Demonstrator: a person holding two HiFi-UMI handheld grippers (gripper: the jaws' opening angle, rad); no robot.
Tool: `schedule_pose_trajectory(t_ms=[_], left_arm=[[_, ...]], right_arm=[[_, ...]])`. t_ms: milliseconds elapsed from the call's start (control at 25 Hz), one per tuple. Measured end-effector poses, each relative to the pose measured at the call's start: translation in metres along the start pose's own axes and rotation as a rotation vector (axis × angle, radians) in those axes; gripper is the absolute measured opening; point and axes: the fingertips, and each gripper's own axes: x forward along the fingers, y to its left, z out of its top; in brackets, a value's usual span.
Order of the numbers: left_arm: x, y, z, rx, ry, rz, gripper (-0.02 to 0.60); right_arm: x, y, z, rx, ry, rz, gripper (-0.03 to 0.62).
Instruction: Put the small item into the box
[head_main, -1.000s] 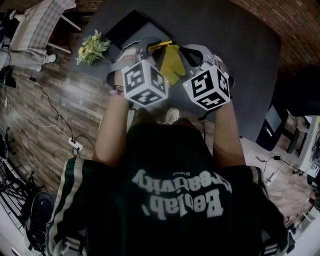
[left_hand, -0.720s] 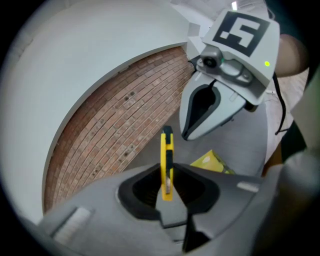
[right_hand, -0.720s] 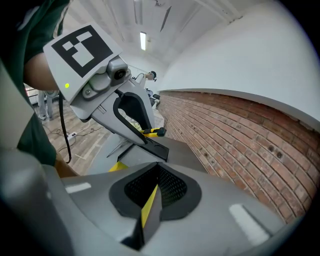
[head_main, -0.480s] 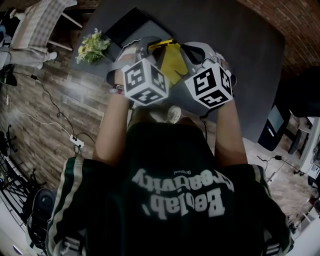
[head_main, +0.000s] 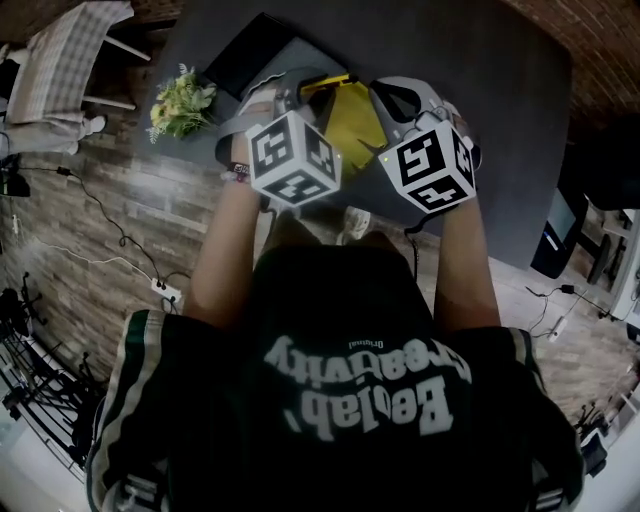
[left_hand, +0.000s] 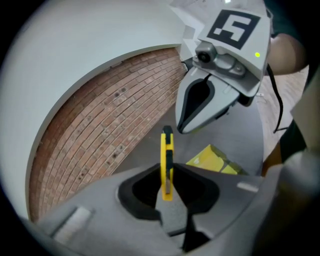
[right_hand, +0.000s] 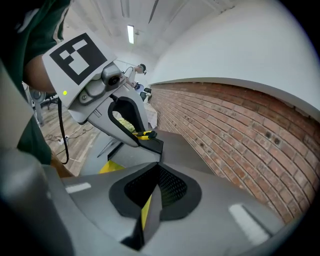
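The small item is a thin yellow and black piece, and my left gripper is shut on it and holds it upright. In the head view the small item sits at the far end of the left gripper, just left of the yellow box. The yellow box lies on the dark grey table. My right gripper is shut with a yellow sliver of the box edge between its jaws. From the right gripper view, the left gripper carries the small item.
A flat black thing lies at the table's far left. A bunch of yellow flowers is at the left edge. A checked chair stands on the wooden floor. A brick wall runs behind the table.
Both grippers and the yellow box have shifted a little to the right in the head view. Neither grip has changed.
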Motion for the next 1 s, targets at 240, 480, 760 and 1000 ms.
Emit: schedule_pose_trajectory(t_ms=[240,480,760,1000], left_arm=[[0.019,-0.008,-0.008,-0.008,-0.011,-0.064,0.072],[0.034,-0.019,-0.014,-0.009,-0.010,-0.108,0.072],[0.048,-0.036,-0.025,-0.018,0.005,-0.156,0.072],[0.061,-0.048,-0.032,-0.048,0.016,-0.185,0.072]], right_arm=[[0.010,0.003,-0.016,0.035,0.046,-0.008,0.006],[0.018,0.004,-0.031,0.059,0.074,-0.007,0.006],[0.026,0.012,-0.044,0.081,0.094,-0.002,0.006],[0.028,0.019,-0.054,0.111,0.103,0.004,0.006]])
